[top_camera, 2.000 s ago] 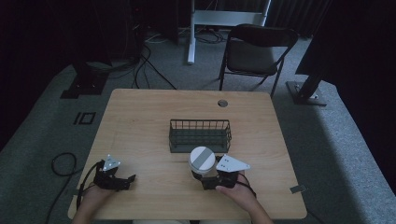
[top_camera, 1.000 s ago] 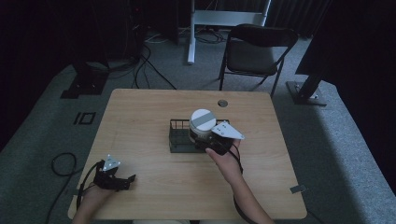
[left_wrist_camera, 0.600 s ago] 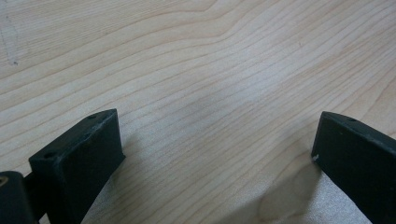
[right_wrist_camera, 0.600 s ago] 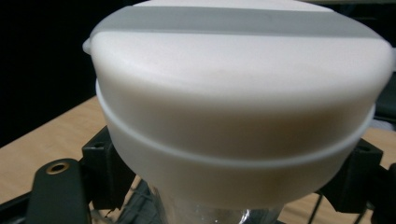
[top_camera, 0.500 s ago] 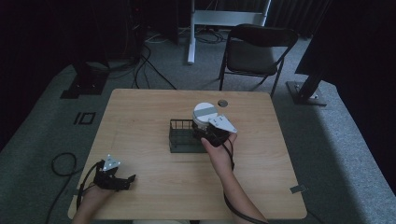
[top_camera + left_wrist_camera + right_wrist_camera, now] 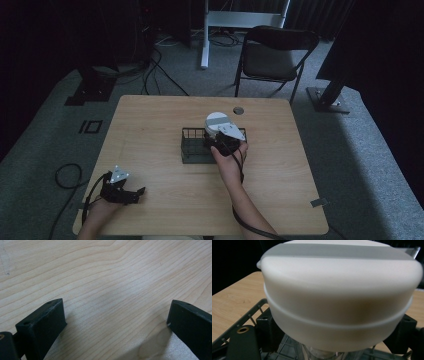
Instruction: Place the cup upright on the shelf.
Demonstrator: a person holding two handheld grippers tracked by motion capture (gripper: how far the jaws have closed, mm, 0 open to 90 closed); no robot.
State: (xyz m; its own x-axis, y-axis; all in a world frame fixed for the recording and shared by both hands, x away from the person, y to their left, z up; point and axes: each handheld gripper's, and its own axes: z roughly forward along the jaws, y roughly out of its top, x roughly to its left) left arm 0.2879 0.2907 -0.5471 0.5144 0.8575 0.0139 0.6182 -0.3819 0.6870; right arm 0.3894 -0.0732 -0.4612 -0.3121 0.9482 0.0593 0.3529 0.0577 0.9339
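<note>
Our right gripper [image 6: 218,141] is clamped on a white-lidded jar [image 6: 218,124]: in the right gripper view the two black jaws press against its clear body just under the broad white lid [image 6: 340,293], which carries a grey band across the top. We hold the jar upright over the right half of the dark wire basket [image 6: 210,145], which sits near the middle of the desk [image 6: 150,125]. From the high view we cannot tell whether the jar's base already rests on the basket floor or hangs just above it.

Our left gripper [image 6: 122,189] rests at the near left corner of the desk, well apart from the basket, its jaws spread wide with nothing but bare wood between them.

The step in hand looks to be setting the jar down inside the basket. We judge the main risk to be the grip itself: the jaws hold low on a smooth body beneath a heavy-looking lid, so a tilt of the wrist could let the jar swing or slip. Letting go before the base is seated could tip it against the wire wall [image 6: 249,315]. Nothing steadies the basket, so a sideways nudge from the jar could slide it.
</note>
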